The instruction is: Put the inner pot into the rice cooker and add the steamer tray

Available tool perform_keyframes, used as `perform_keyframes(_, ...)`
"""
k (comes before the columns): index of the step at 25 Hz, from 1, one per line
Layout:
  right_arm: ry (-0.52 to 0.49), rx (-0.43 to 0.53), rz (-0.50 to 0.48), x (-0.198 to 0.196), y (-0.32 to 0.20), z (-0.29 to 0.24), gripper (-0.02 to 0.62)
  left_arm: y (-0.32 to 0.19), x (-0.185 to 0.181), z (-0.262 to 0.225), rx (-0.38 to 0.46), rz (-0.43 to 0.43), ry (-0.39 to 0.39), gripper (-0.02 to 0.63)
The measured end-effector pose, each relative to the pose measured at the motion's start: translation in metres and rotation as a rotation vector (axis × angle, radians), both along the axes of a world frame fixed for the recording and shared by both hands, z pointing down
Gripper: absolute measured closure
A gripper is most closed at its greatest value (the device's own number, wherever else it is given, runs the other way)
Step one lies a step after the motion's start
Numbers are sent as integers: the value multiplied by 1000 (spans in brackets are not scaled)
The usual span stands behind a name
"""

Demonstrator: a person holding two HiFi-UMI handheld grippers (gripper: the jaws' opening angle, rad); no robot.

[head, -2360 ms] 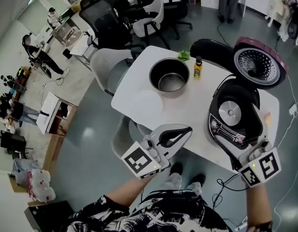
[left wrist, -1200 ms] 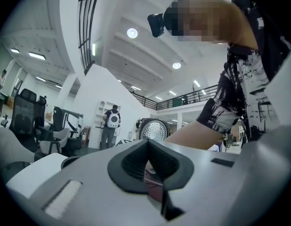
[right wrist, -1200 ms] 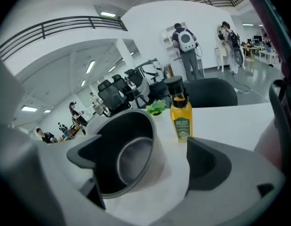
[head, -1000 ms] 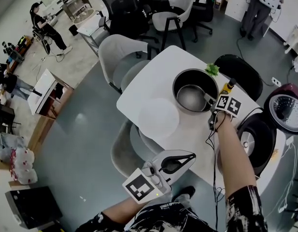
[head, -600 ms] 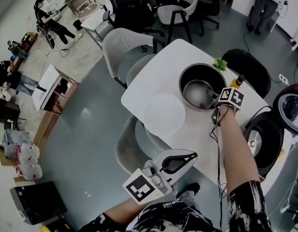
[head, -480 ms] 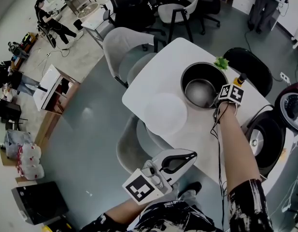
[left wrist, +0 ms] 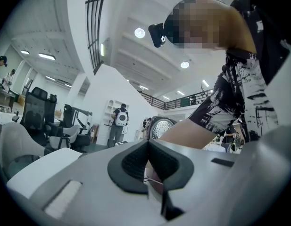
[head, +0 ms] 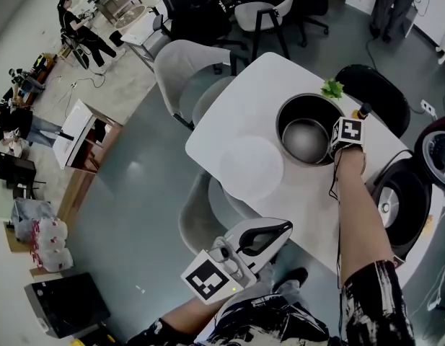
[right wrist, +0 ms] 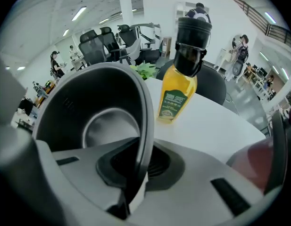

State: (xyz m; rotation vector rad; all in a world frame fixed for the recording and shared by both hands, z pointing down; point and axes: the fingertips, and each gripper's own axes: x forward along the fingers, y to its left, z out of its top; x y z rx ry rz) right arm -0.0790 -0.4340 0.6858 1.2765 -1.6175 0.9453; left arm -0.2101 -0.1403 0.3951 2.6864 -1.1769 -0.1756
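The dark inner pot (head: 306, 130) stands empty on the white table (head: 244, 114), left of the open rice cooker (head: 401, 199). My right gripper (head: 333, 148) points steeply down at the pot's right side. Its jaws have just been closing and now pinch the pot's rim (right wrist: 144, 108) between them, one pad inside the wall and one outside. A pale round steamer tray (head: 251, 166) lies flat on the table in front of the pot. My left gripper (head: 285, 226) hovers level off the table's near edge, shut with nothing in it.
A yellow oil bottle (right wrist: 179, 81) with a black cap stands just behind the pot, beside a green sprig (head: 331, 89). The cooker's lid (head: 438, 148) is swung open at the far right. Chairs (head: 184, 67) ring the table's far side.
My right gripper has sunk onto the pot's right rim, tipped further down, and its jaws have closed on the rim. The left gripper has drifted only slightly.
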Motion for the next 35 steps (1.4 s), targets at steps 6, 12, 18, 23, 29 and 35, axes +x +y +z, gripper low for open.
perform_keyframes(6,-22,25,-24,-1,0,-14,580,-2,8,-3,17,26,-4,601)
perform_keyframes(12,-106,79,-35,-4,-3,-77,580,-4,27,-22,50,65,13,601)
perform_keyframes(18,-159,126,-27,30,14,-160,580,-3,55,-53,99,127,25,601)
perform_keyframes(23,-162,155,-52,83,46,-216,580,2,92,-73,133,187,35,601)
perform_keyframes(29,-141,162,9,177,98,-248,580,12,142,-91,179,297,47,601)
perform_keyframes(35,-93,139,120,276,148,-247,580,28,186,-100,193,383,40,601)
